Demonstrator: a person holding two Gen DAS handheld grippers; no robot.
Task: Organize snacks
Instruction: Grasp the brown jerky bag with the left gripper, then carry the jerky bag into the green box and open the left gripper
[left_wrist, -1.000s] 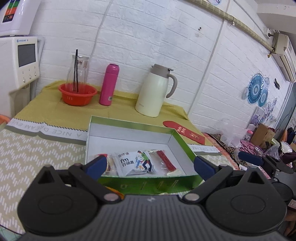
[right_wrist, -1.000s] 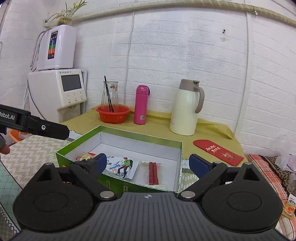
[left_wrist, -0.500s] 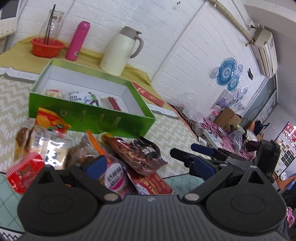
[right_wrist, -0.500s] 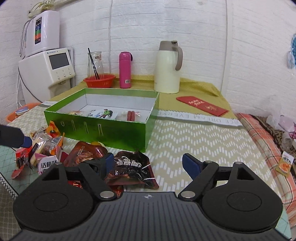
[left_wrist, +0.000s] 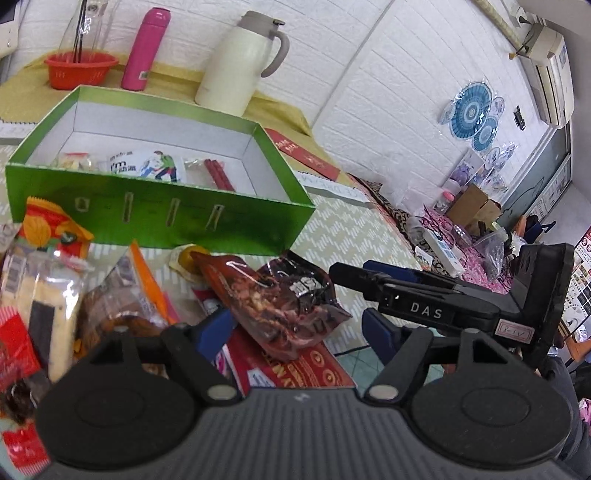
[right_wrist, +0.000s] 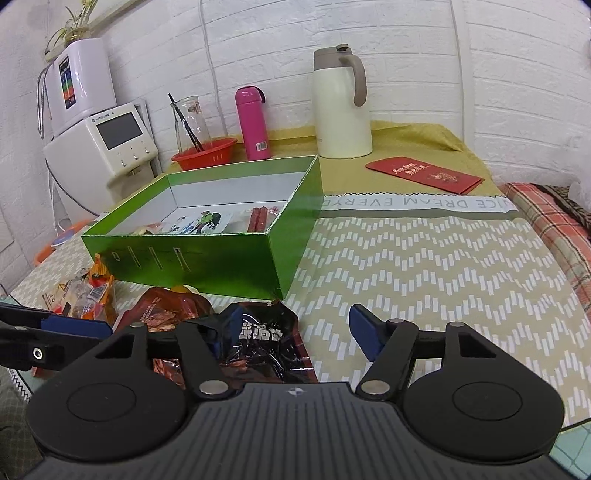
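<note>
While crinkled and glossy, dark snack packets (left_wrist: 295, 302) lie heaped.

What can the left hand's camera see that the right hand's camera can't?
Only the left camera shows the air conditioner, the blue paper fans on the wall and the cardboard boxes.

Only the right camera shows the white water machine with its screen and the plant above it.

Both show the green box with snacks inside, the pink bottle, the cream jug, the red basket, the red envelope and the dark snack bag.
</note>
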